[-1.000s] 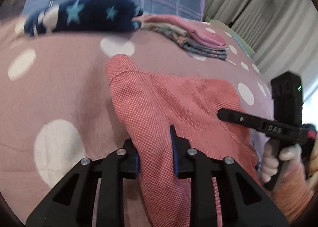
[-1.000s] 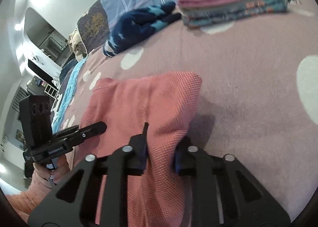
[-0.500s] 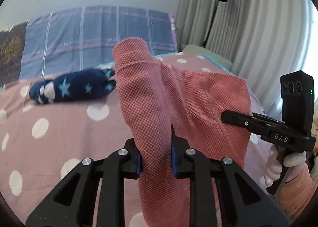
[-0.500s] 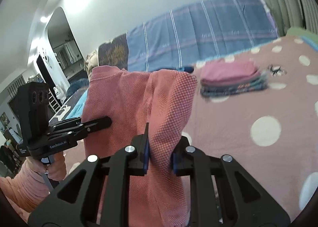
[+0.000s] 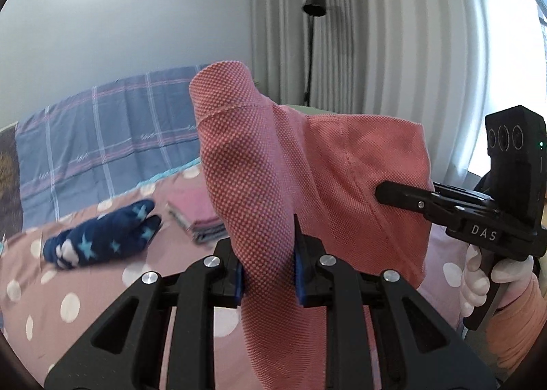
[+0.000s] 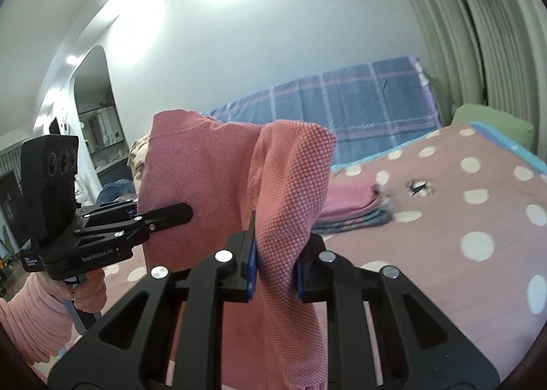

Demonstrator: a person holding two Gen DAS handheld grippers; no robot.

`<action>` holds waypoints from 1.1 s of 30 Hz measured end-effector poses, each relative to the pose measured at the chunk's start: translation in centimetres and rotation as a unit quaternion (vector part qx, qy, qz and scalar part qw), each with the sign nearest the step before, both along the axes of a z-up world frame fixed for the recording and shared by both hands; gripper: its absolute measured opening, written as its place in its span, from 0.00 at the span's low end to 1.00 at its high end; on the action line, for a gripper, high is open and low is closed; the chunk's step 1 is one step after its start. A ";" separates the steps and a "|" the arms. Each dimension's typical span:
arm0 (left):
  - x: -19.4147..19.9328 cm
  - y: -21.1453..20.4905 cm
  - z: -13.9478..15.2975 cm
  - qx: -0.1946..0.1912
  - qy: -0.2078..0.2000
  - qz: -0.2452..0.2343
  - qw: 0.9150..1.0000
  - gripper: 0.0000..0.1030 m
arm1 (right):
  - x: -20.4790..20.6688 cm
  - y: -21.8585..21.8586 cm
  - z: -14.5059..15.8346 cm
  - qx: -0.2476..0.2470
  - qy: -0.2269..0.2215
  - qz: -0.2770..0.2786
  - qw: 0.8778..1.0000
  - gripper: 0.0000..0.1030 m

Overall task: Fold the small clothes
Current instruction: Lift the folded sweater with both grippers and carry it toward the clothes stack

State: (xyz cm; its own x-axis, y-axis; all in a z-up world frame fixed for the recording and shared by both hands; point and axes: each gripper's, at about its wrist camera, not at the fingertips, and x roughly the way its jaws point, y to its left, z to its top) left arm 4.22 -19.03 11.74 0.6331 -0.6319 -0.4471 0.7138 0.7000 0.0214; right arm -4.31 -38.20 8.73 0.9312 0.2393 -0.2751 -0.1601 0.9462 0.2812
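- Polka-dot pink bedspread [image 6: 444,229] covers the bed, with a blue plaid blanket [image 6: 359,106] against the far wall and grey curtains [image 5: 393,48] to the side
- Held up in the air above that bed is a coral-red knit garment [image 5: 328,167], stretched between the two tools; its lower part hangs down out of view
- Left gripper [image 5: 268,261] is clamped on a bunched edge of the garment, and the right gripper [image 6: 275,261] pinches the opposite edge the same way, so both claws are narrow and full of cloth
- A stack of folded clothes [image 6: 352,205] and a navy star-print fleece item [image 5: 102,236] lie further up the bed, well apart from the lifted piece
- My guess is this is the lift-and-straighten step, ahead of laying the piece flat for its fold
- Next move calls for both hands to lower together, keeping the top edge taut, so the cloth lands smooth without bunching
- One second ago the garment lay on the bedspread with both claws already gripping it; half a second ago it was partly raised; now it is fully clear and the cameras tilt up towards wall and ceiling
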 end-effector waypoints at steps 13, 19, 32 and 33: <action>0.9 -6.2 0.9 0.009 -0.018 -0.042 0.999 0.22 | -1.0 -6.0 0.7 -0.009 -0.022 -0.051 0.998 0.16; 2.4 -8.0 1.5 0.025 -0.034 -0.042 0.998 0.22 | 0.8 -7.8 1.1 -0.012 -0.031 -0.056 0.998 0.16; 11.9 -9.3 6.9 0.038 -0.098 0.006 0.994 0.22 | 12.8 -8.3 6.1 -0.038 -0.066 -0.050 0.996 0.16; 12.9 -9.2 7.0 0.036 -0.101 0.009 0.994 0.22 | 14.2 -8.3 6.4 -0.040 -0.066 -0.050 0.996 0.16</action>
